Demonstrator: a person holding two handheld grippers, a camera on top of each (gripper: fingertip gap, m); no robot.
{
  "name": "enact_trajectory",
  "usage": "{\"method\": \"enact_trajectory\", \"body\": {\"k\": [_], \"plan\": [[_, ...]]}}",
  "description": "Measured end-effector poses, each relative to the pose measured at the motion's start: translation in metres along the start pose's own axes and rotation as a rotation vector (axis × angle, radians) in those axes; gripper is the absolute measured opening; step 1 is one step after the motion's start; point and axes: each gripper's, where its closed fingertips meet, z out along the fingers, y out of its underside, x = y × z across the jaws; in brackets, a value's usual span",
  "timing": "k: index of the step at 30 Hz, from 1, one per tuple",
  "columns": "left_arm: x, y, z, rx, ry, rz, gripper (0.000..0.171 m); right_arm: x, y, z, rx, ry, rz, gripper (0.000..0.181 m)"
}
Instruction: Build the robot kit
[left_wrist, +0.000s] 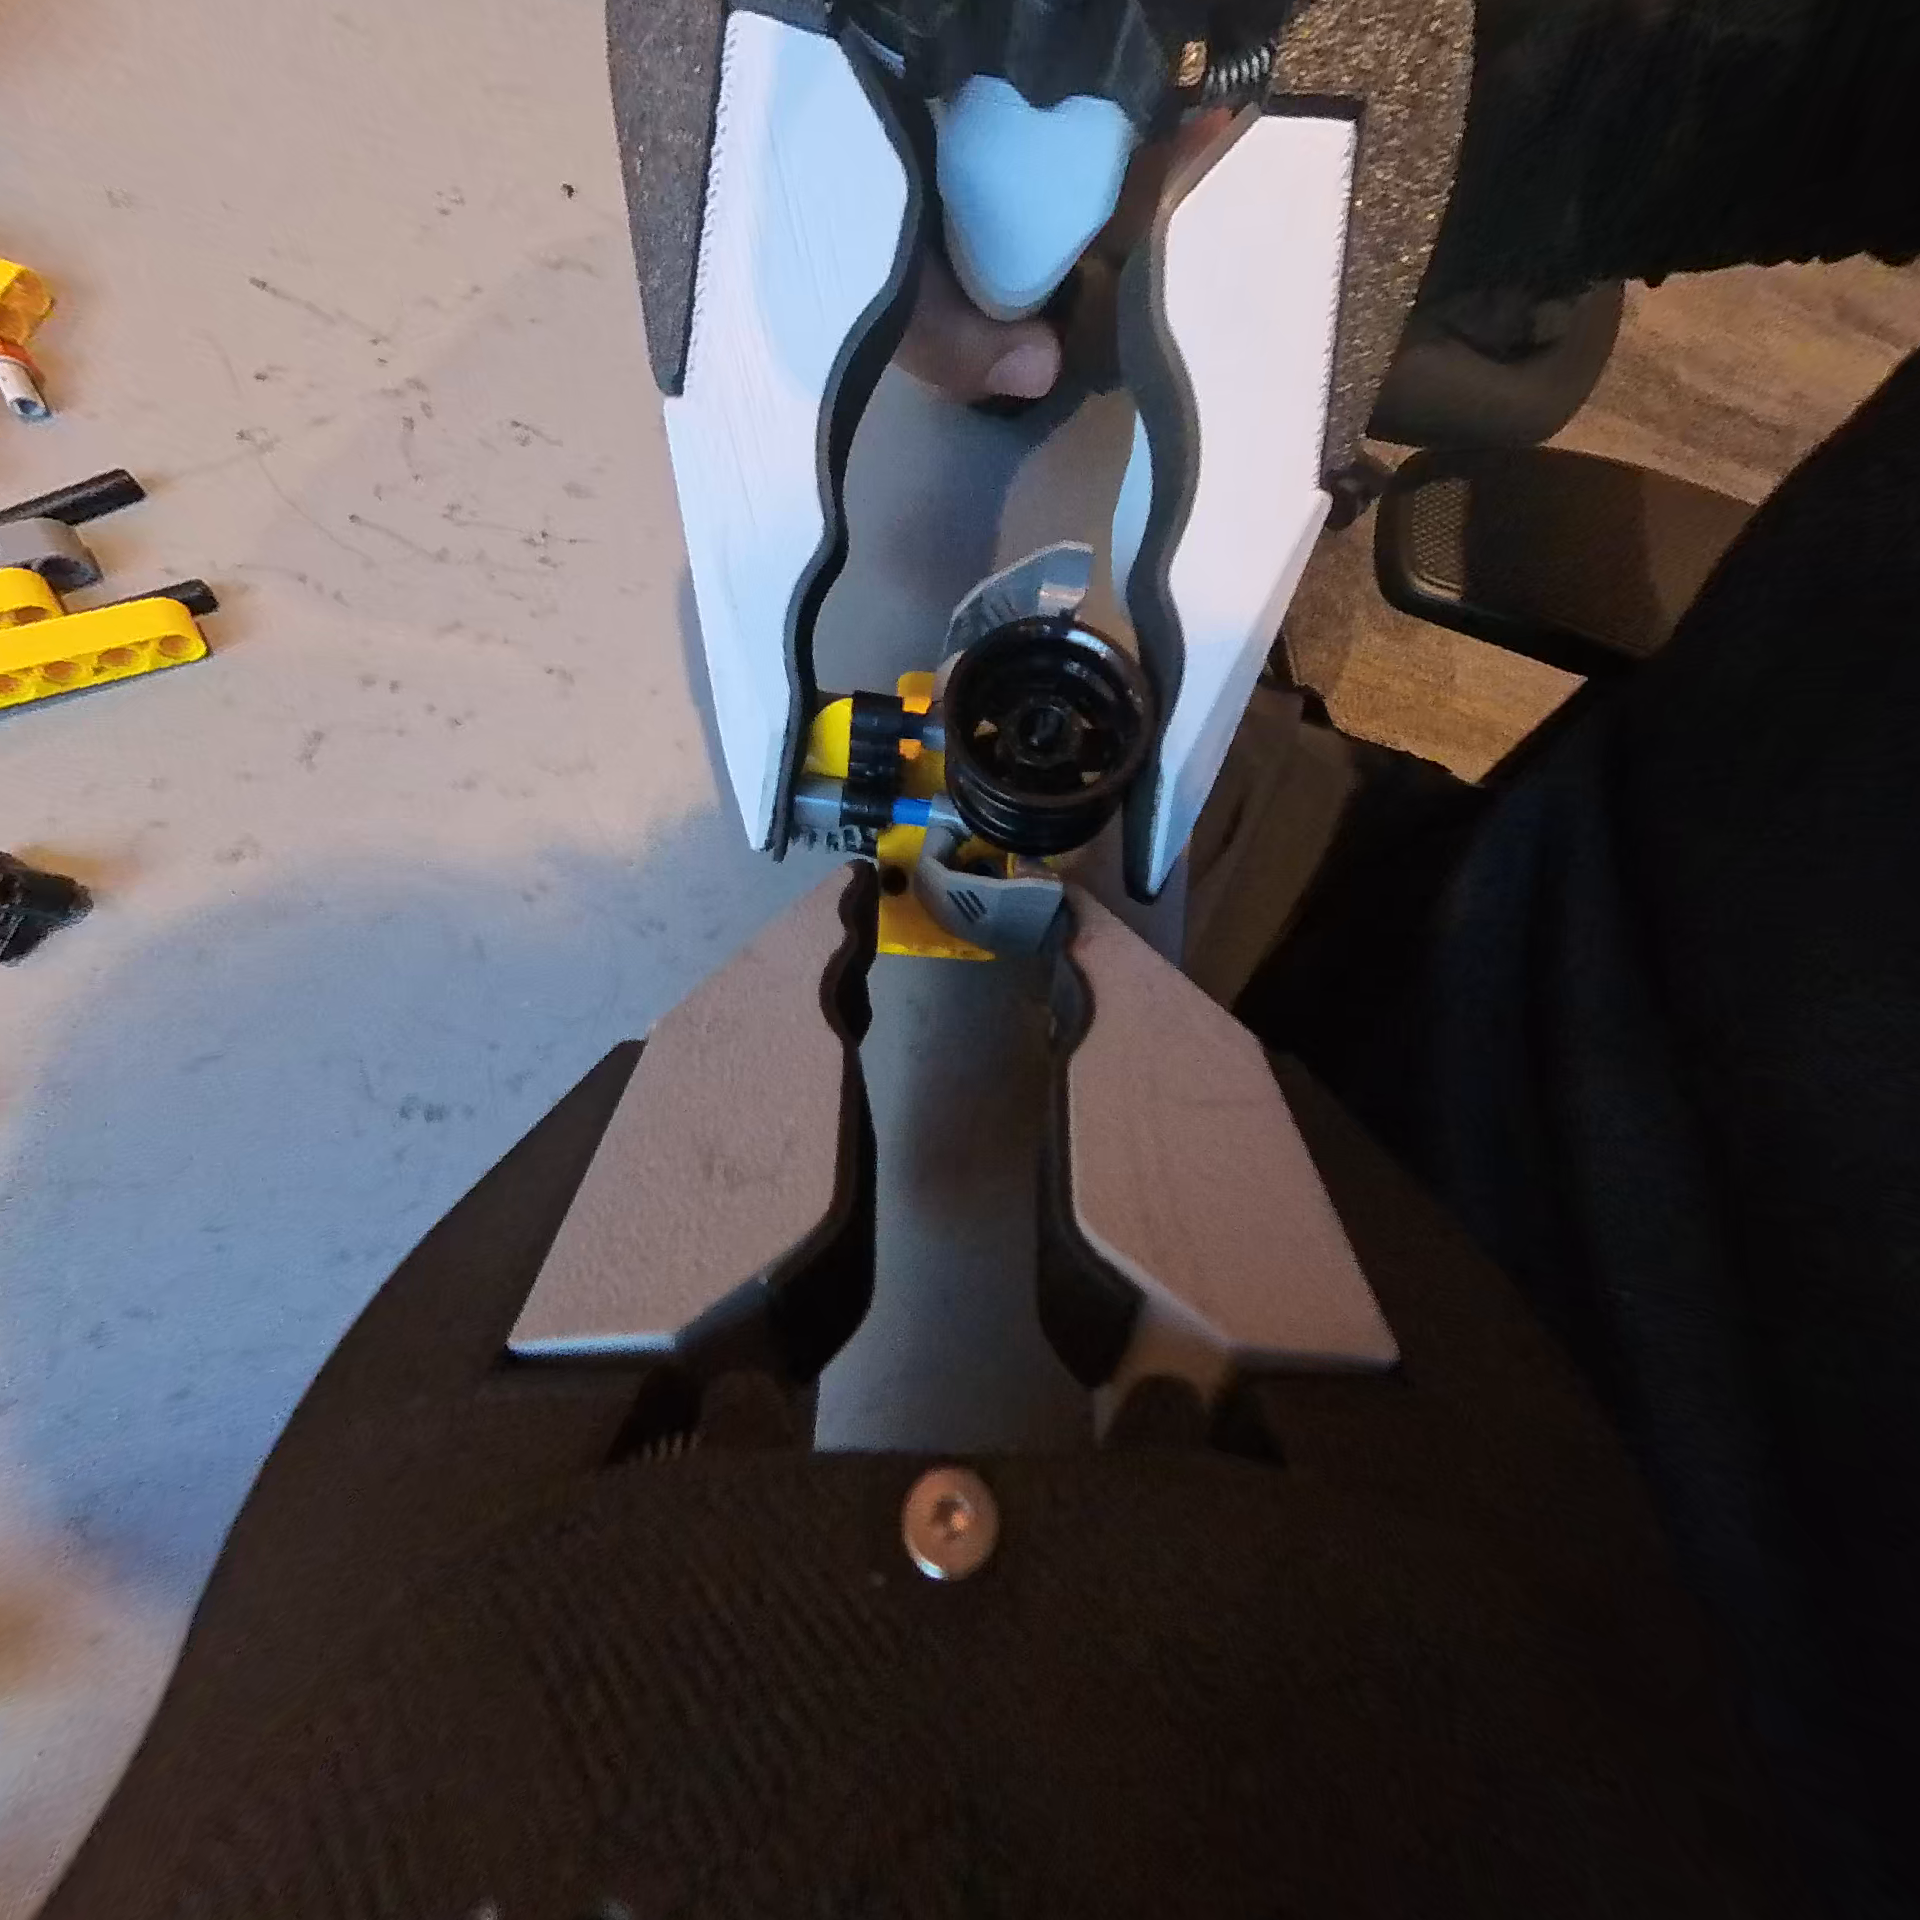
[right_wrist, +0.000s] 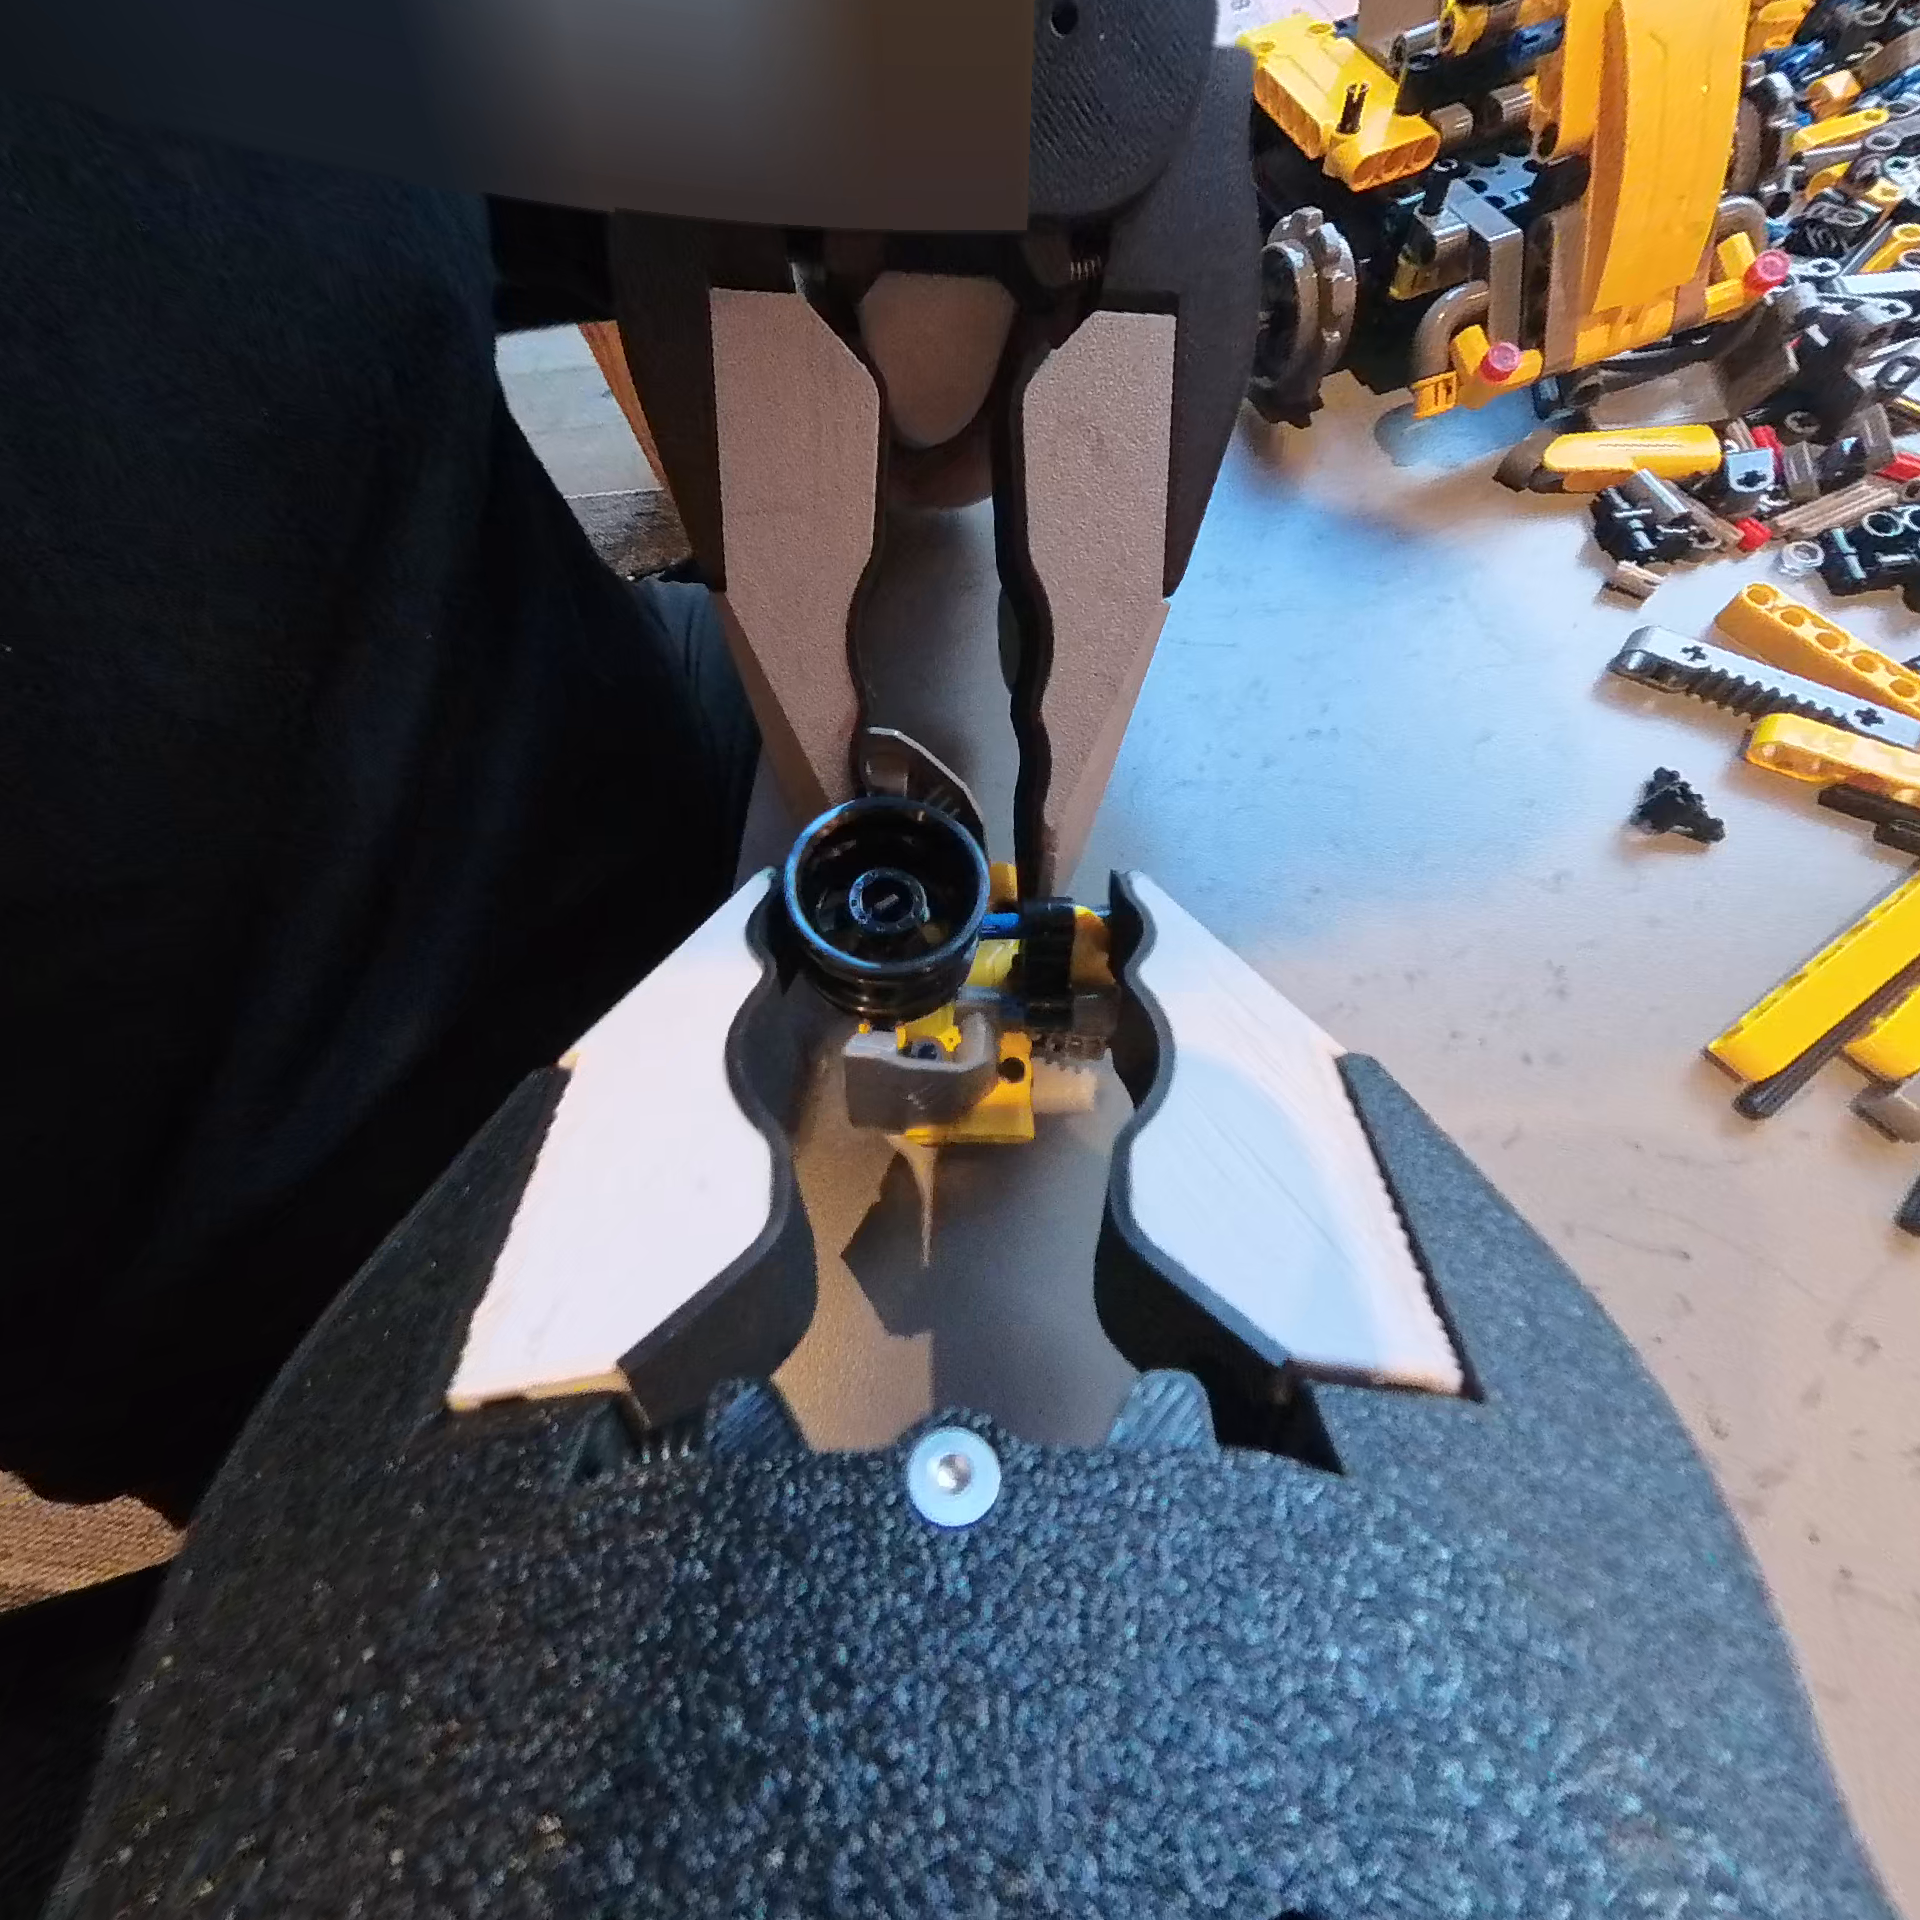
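A small building-brick assembly hangs between both grippers above the table (left_wrist: 312, 1039). It has a black wheel (left_wrist: 1044, 738), a black gear (left_wrist: 871, 769) on a grey axle, yellow bricks and a grey curved panel (left_wrist: 987, 899). My left gripper (left_wrist: 961, 914) is shut on its yellow and grey lower part. My right gripper (left_wrist: 958, 868) comes from the opposite side, its white fingers (left_wrist: 790, 468) closed across the wheel and the axle end. In the right wrist view the right gripper (right_wrist: 945, 894) holds the wheel (right_wrist: 883, 920) and gear (right_wrist: 1044, 951), and the left gripper (right_wrist: 956, 826) reaches in from above.
Yellow beams (left_wrist: 104, 644) and a black part (left_wrist: 31, 904) lie at the table's left. A large yellow model vehicle (right_wrist: 1558, 187), loose parts (right_wrist: 1818, 499), a grey toothed rack (right_wrist: 1756, 691) and yellow beams (right_wrist: 1818, 987) lie at the right. A person's dark clothing (right_wrist: 312, 727) and an office chair (left_wrist: 1538, 540) are close by. Less than 4 cm separates the two grippers' tips. From either gripper's tips it is about 20 cm to the large yellow model vehicle (right_wrist: 1558, 187).
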Motion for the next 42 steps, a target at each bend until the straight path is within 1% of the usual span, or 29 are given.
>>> {"method": "enact_trajectory", "body": {"k": [4, 6, 9, 12, 16, 22, 28, 29, 30, 37, 42], "plan": [[-0.003, -0.001, 0.001, 0.041, -0.053, 0.032, 0.031, 0.003, -0.001, 0.0, 0.005, 0.032, 0.018, 0.062], [-0.002, -0.001, 0.001, 0.049, -0.073, 0.039, 0.031, 0.002, 0.001, -0.001, 0.001, 0.057, -0.003, 0.061], [-0.002, 0.0, 0.001, 0.04, -0.096, 0.069, 0.03, 0.002, 0.001, -0.001, -0.002, 0.083, -0.042, 0.061], [-0.005, -0.001, 0.001, 0.039, -0.094, 0.058, 0.03, 0.004, 0.001, -0.001, -0.001, 0.103, -0.041, 0.06], [-0.007, -0.002, 0.002, 0.043, -0.153, 0.074, 0.03, 0.006, 0.001, 0.0, -0.004, 0.152, -0.063, 0.06], [-0.008, -0.001, 0.002, 0.046, -0.189, 0.068, 0.029, 0.006, 0.001, 0.0, -0.006, 0.179, -0.094, 0.059], [-0.009, -0.001, 0.002, 0.047, -0.21, 0.069, 0.029, 0.007, 0.002, 0.0, -0.008, 0.178, -0.091, 0.058], [-0.01, -0.001, 0.002, 0.049, -0.222, 0.067, 0.029, 0.005, 0.002, 0.001, -0.01, 0.169, -0.099, 0.053], [-0.01, -0.001, 0.002, 0.046, -0.224, 0.073, 0.029, 0.003, 0.002, 0.002, -0.01, 0.168, -0.111, 0.052], [-0.01, -0.002, 0.003, 0.052, -0.223, 0.072, 0.029, 0.004, 0.001, 0.001, -0.003, 0.15, -0.089, 0.055], [-0.006, -0.003, 0.004, 0.046, -0.249, 0.164, 0.03, 0.004, -0.002, -0.004, 0.022, 0.121, -0.062, 0.061]]}}
